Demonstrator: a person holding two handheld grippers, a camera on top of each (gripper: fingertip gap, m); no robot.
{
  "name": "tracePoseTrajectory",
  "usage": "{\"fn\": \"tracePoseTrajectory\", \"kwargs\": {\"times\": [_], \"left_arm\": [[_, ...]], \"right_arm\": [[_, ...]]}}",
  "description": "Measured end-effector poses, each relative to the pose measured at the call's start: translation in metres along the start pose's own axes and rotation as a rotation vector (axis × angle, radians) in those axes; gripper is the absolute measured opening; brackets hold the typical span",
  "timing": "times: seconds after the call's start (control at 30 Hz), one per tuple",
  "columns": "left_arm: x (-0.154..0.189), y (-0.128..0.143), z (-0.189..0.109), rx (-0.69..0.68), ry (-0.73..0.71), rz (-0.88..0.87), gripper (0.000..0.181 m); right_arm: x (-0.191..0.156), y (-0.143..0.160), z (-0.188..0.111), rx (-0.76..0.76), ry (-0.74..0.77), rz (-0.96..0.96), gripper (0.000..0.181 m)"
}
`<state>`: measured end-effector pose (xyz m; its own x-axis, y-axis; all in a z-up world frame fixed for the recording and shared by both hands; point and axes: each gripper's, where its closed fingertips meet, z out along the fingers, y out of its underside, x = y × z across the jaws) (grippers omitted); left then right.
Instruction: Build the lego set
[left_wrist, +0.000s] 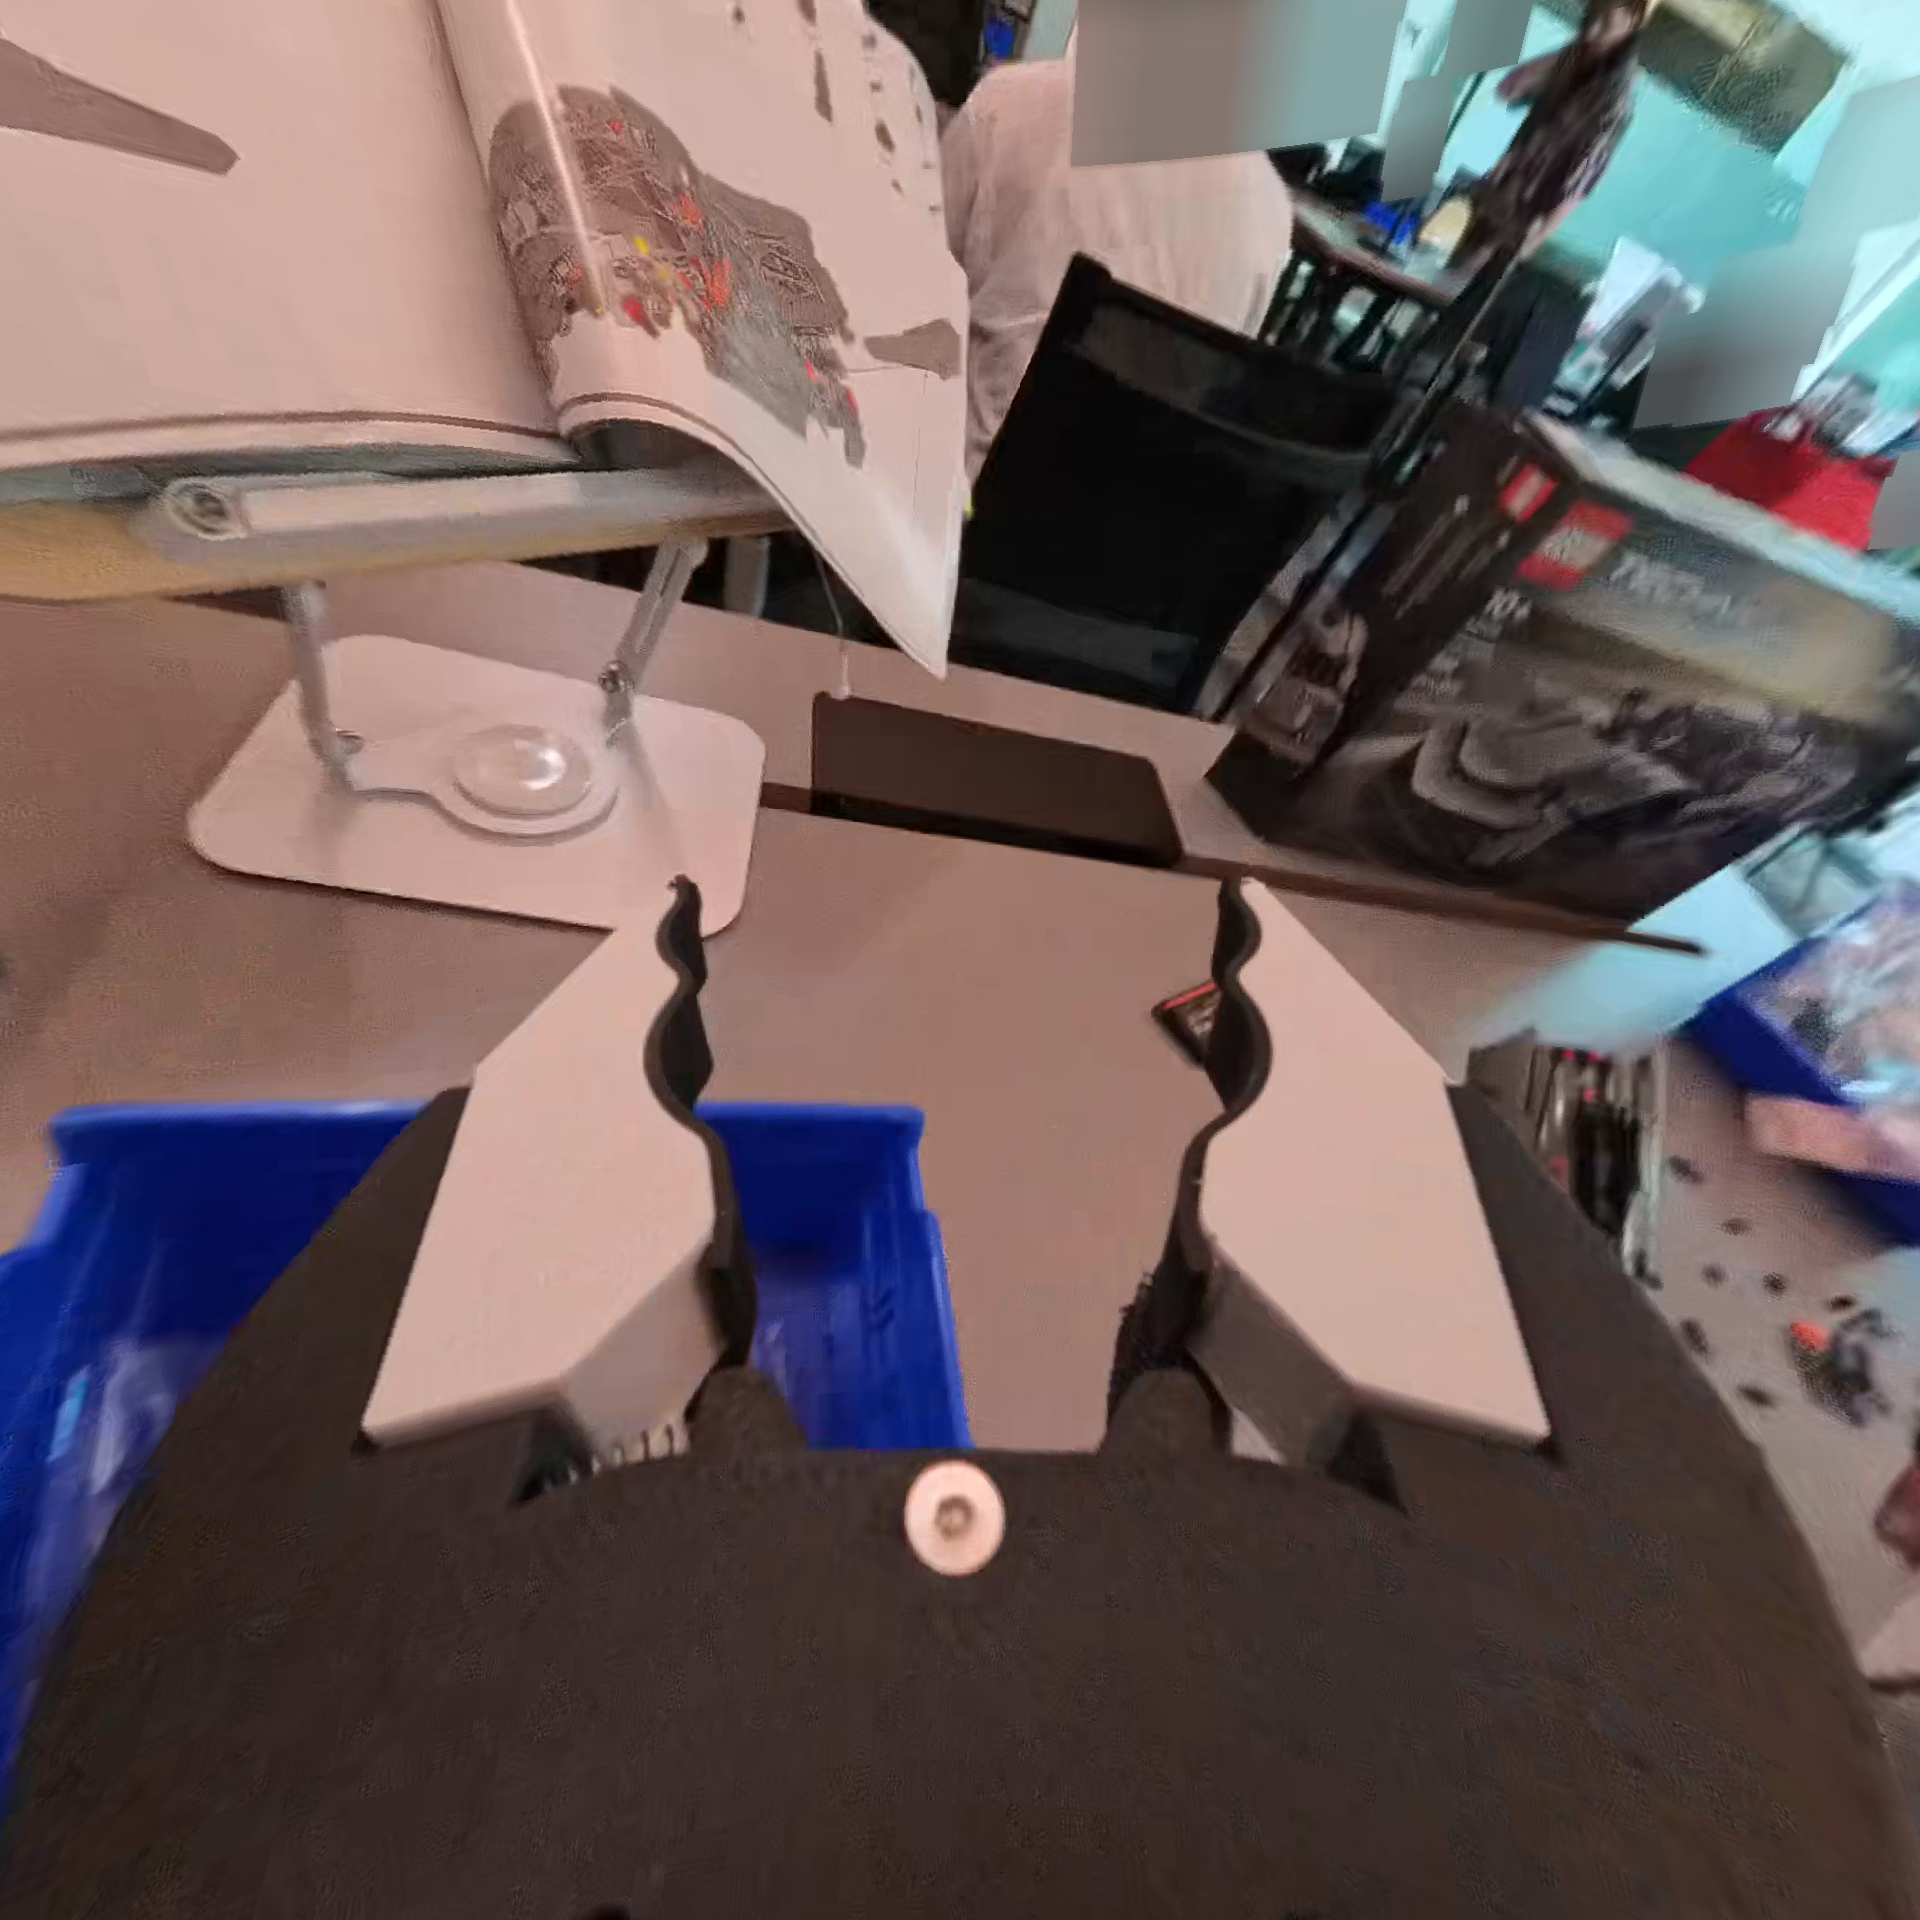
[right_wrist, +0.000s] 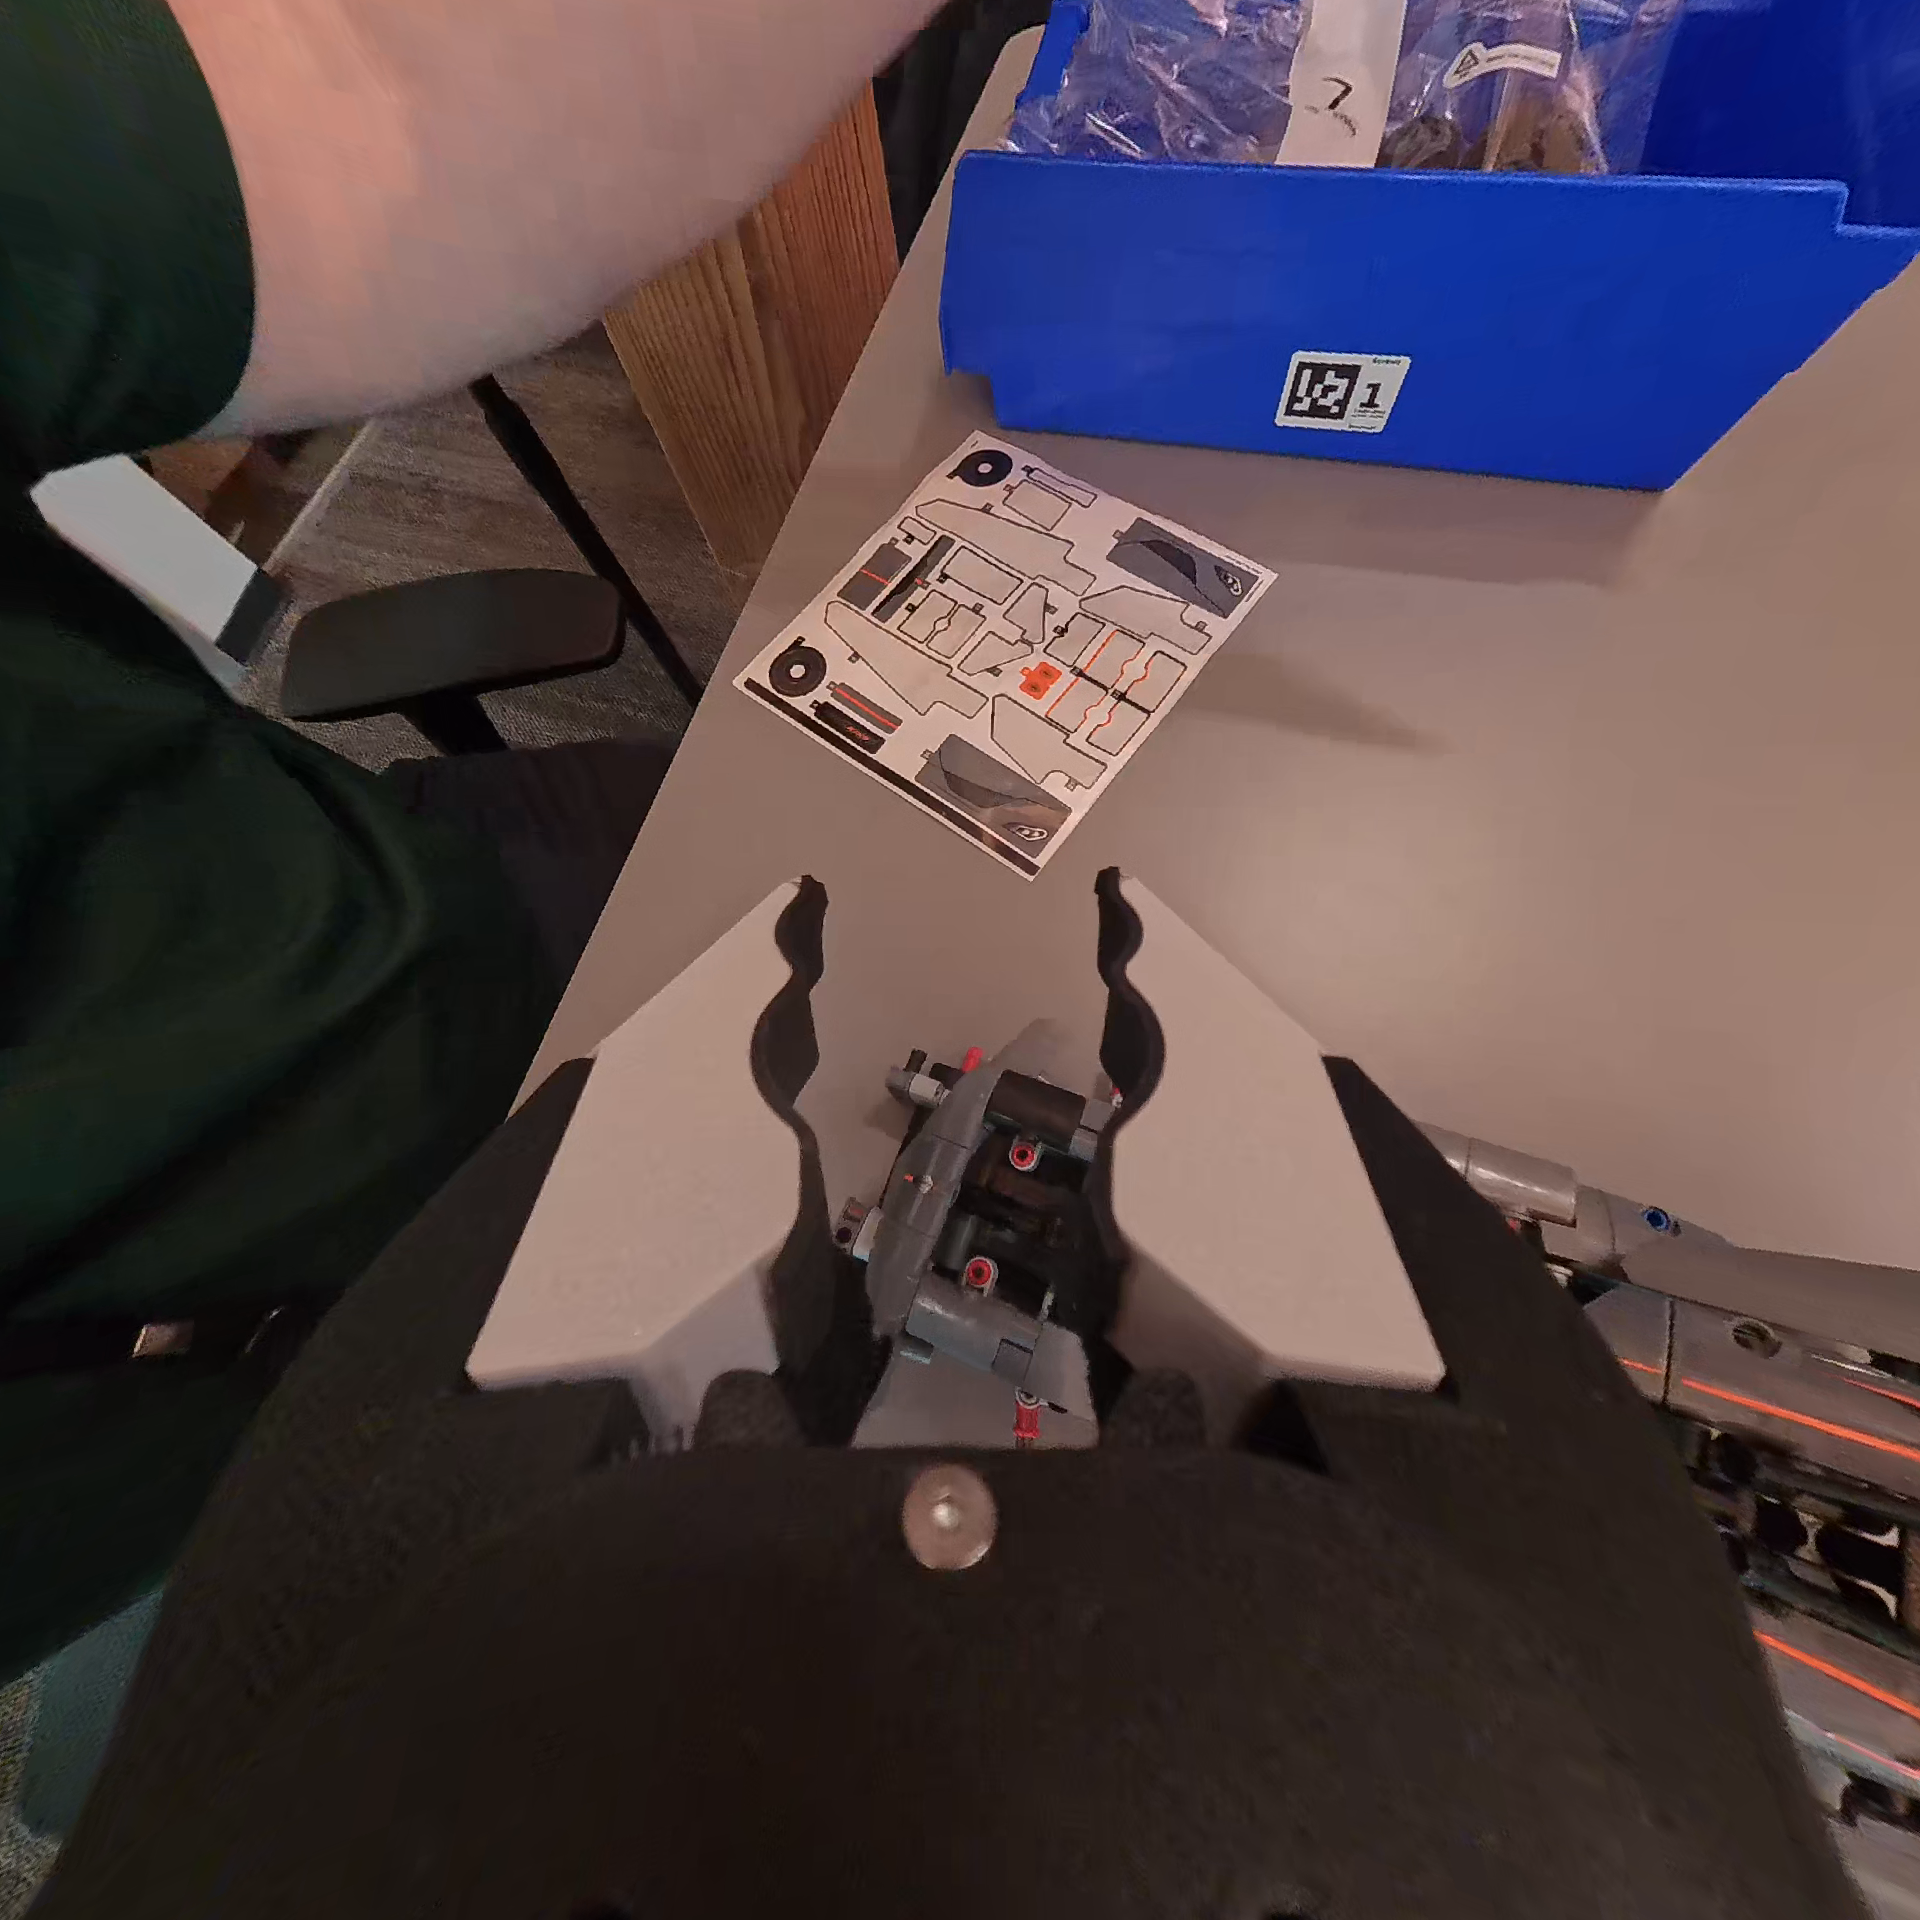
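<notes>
Jaws apart around grey sub-assembly (right_wrist: 977, 1216)

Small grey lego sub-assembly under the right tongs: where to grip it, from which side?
Grip the grey lego sub-assembly across its narrow width at the middle, coming straight down from above. It lies flat on the table, long axis along the fingers, already between the open right tongs. Avoid the red pins poking out at its ends; they'd probably slip.

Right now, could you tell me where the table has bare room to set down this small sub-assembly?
Bare tabletop lies between the sticker sheet, the blue bin and the large grey model. It is crowded around that model, and loose pieces litter the area beside the left gripper.
</notes>
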<state>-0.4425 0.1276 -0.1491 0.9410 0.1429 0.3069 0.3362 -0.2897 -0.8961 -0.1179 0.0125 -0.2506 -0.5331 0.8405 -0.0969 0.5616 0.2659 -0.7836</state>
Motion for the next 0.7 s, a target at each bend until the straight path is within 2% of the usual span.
{"fn": "tracePoseTrajectory", "kwargs": {"times": [0.07,0.13,0.2,0.27,0.37,0.4,0.53,0.6,0.7], "left_arm": [[-0.020,-0.016,0.048,-0.018,-0.003,-0.107,0.110],[-0.047,-0.038,0.085,0.079,-0.047,-0.246,0.114],[-0.065,-0.056,0.109,0.200,0.000,-0.450,0.125],[-0.096,-0.066,0.119,0.380,-0.035,-0.614,0.121],[-0.133,-0.072,0.114,0.746,-0.035,-0.828,0.117],[-0.140,-0.069,0.116,0.805,-0.033,-0.878,0.118],[-0.162,-0.059,0.137,0.881,-0.078,-0.929,0.116],[-0.167,-0.067,0.144,0.922,-0.028,-0.936,0.119],[-0.174,-0.075,0.161,0.913,-0.003,-0.937,0.119]], "right_arm": [[0.000,-0.001,-0.001,0.006,-0.005,0.002,0.052],[-0.001,-0.002,-0.003,0.011,-0.006,-0.001,0.052],[-0.001,-0.002,-0.005,0.015,-0.008,-0.004,0.052],[-0.002,-0.004,-0.007,0.030,-0.019,0.003,0.052],[-0.004,-0.008,-0.008,0.060,-0.052,0.018,0.051],[-0.005,-0.009,-0.008,0.065,-0.064,0.022,0.051],[-0.009,-0.006,-0.004,0.056,-0.087,0.021,0.051],[-0.010,-0.006,-0.003,0.057,-0.098,0.021,0.051],[-0.011,-0.006,-0.003,0.061,-0.112,0.026,0.050]]}}
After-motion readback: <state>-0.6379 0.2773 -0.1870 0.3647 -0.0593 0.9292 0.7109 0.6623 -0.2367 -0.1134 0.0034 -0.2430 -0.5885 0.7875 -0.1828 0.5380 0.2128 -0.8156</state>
